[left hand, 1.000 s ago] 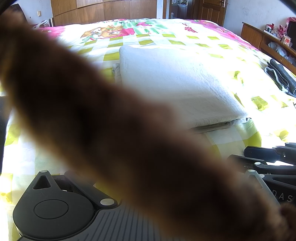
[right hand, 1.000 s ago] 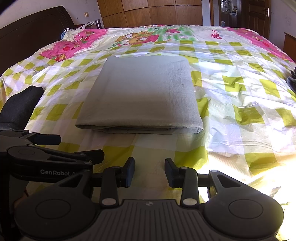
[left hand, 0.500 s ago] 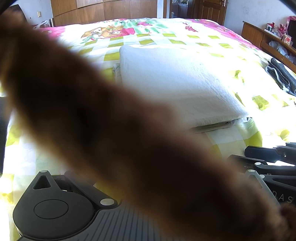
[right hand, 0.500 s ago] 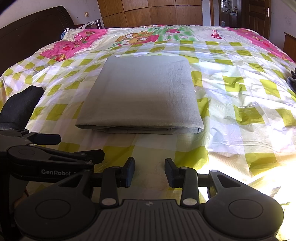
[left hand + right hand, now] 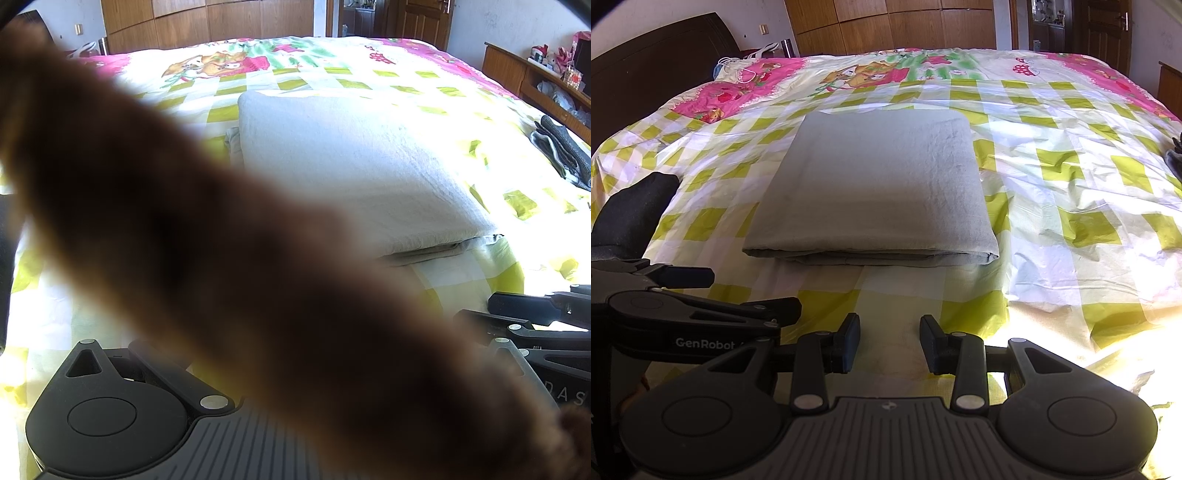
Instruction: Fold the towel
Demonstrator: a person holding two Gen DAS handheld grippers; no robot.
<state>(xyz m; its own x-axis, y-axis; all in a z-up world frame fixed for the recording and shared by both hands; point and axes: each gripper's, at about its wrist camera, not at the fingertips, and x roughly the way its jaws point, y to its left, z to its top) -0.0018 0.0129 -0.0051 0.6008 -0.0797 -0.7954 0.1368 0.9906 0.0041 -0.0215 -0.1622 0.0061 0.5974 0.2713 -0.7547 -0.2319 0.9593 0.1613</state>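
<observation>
A grey towel (image 5: 875,192) lies folded into a thick flat rectangle on the checked bedspread (image 5: 1071,192); in the left wrist view the towel (image 5: 351,166) looks white in the sun. My right gripper (image 5: 889,341) stands open just short of the towel's near edge, with nothing between its fingers. My left gripper (image 5: 753,291) rests beside it on the left, seen side-on. A blurred brown shape (image 5: 229,258) lies diagonally across the left lens and hides that gripper's fingertips. The right gripper (image 5: 517,314) shows at the right edge of the left wrist view.
Dark folded clothing (image 5: 561,151) lies near the bed's right edge beside a wooden shelf (image 5: 535,77). A dark headboard (image 5: 646,81) and a dark cloth bundle (image 5: 635,210) sit on the left. Wooden wardrobes (image 5: 886,26) stand beyond the bed.
</observation>
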